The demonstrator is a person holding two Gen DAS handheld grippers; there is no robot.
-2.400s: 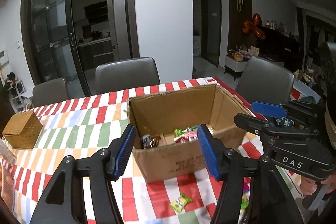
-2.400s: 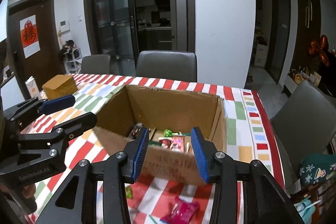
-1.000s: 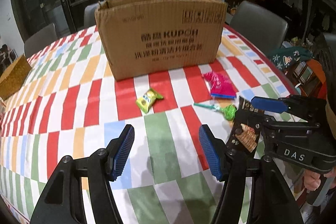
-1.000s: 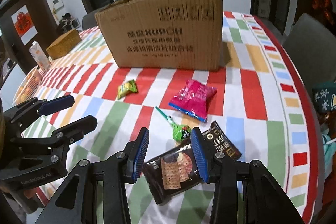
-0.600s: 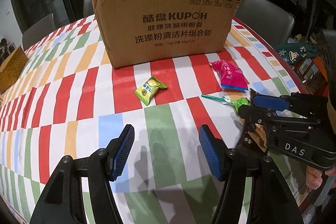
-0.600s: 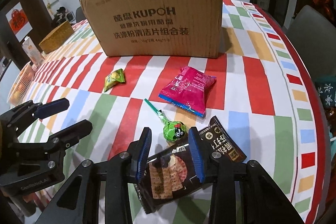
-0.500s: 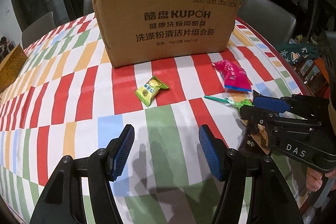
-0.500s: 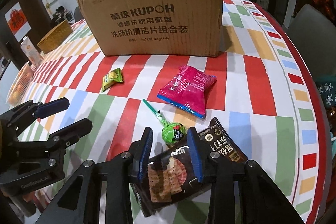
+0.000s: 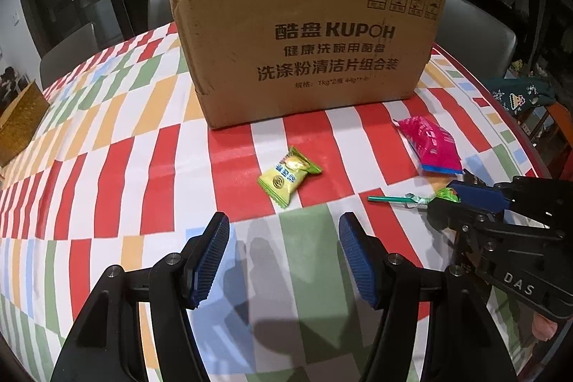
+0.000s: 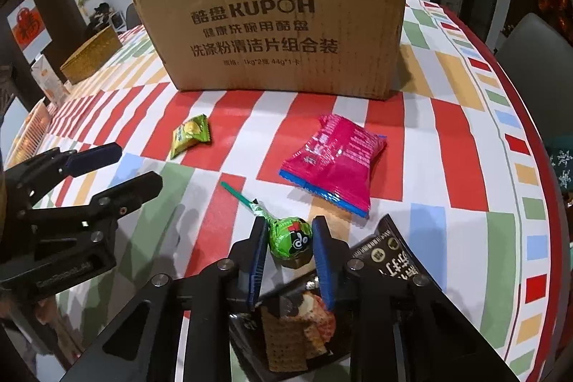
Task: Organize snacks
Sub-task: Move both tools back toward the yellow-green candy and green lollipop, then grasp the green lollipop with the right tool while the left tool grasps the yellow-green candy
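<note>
Right gripper (image 10: pixel 290 244): jaws narrowed around the green lollipop (image 10: pixel 290 240) head; contact unclear, so I cannot tell if it is pinched.
Left gripper (image 9: pixel 283 258): spread wide, holding nothing.
Lollipop: near right of the table, stick pointing far left.
Handling: probably light, hard, round, slippery wrapper; take the head squarely.
Other snacks: dark cracker packet (image 10: pixel 286 321) nearest, pink packet (image 10: pixel 335 163), yellow-green candy (image 10: pixel 191 135).
Surface: checked tablecloth (image 10: pixel 462 145); cardboard box (image 10: pixel 272 13) far.
Room: dim, chairs.
</note>
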